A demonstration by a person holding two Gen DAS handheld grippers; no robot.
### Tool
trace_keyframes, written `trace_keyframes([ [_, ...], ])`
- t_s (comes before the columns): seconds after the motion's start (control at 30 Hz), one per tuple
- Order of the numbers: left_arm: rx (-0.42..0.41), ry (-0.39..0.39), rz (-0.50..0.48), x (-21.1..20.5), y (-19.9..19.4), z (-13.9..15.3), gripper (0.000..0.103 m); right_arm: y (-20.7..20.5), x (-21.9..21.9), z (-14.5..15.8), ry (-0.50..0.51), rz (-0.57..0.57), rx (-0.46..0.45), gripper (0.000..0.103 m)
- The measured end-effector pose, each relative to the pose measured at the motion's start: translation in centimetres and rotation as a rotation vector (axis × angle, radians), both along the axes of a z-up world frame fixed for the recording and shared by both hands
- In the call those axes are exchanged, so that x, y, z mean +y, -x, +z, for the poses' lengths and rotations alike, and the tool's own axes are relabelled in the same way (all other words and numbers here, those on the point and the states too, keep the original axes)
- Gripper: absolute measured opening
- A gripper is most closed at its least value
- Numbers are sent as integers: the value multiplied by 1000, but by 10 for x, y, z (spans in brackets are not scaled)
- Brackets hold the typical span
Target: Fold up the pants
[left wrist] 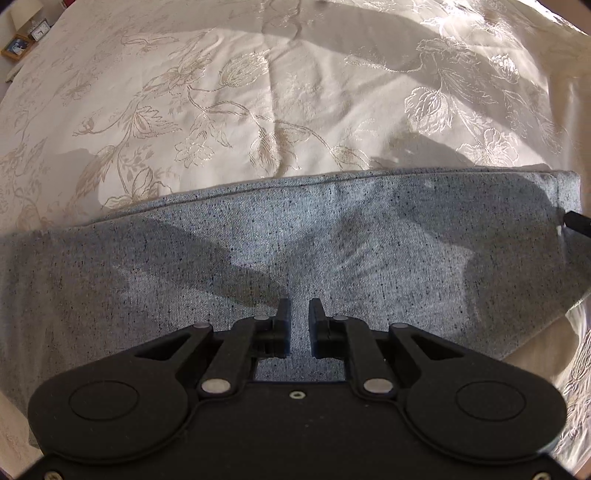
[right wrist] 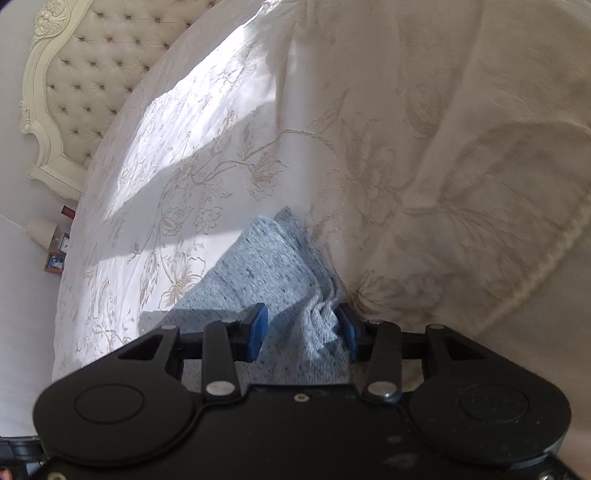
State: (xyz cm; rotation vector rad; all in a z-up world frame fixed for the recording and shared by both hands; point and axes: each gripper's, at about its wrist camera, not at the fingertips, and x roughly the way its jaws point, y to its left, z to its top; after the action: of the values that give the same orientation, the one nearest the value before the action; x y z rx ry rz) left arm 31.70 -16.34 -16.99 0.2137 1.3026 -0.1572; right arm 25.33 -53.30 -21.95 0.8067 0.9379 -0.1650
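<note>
Pants [left wrist: 258,266], grey-blue speckled knit, lie flat on a bed, spread across the cream floral bedspread [left wrist: 229,96]. In the left wrist view the left gripper [left wrist: 299,314] hangs directly over the cloth, its black fingers [left wrist: 282,317] drawn near together with a narrow gap between them; nothing is pinched, and the fabric shows through the gap below. Shadows of the tool fall across the pants just ahead of the fingertips. The far folded edge of the pants runs side to side across the view, with bare bedspread beyond it. A dark object pokes in at the right edge of that view, over the end of the pants; what it is cannot be told.

In the right wrist view the right gripper [right wrist: 301,317] stands spread wide, blue pads [right wrist: 258,328] on either side of a bunched end of the pants [right wrist: 273,258]. Crumpled cloth lies against the right-hand pad; the left-hand pad stands clear, so no grip is made. Beyond the end of the pants, a raised fold of bedspread [right wrist: 424,166] rises close alongside.

Farther off: a tufted cream headboard [right wrist: 96,66] at upper left, and beside the bed a lamp [right wrist: 40,230], a small clock [left wrist: 40,32] and a framed picture [left wrist: 16,47].
</note>
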Motion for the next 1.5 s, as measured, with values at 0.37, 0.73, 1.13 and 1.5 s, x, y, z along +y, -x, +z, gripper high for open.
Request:
trace_keyframes([
  [0.37,-41,10,-2,-25,-35,-1,19,9,14,46,88,83,-29,12],
  [0.73,26,65,147,-23,-70,-20,19,17,18,70,88,98,-77,12],
  [1.13,108,91,135,-29,7,-40,19,15,30,80,99,96,-82,12],
  [1.5,52,145,79,22,6,-2,18,14,87,121,214,98,-80,12],
])
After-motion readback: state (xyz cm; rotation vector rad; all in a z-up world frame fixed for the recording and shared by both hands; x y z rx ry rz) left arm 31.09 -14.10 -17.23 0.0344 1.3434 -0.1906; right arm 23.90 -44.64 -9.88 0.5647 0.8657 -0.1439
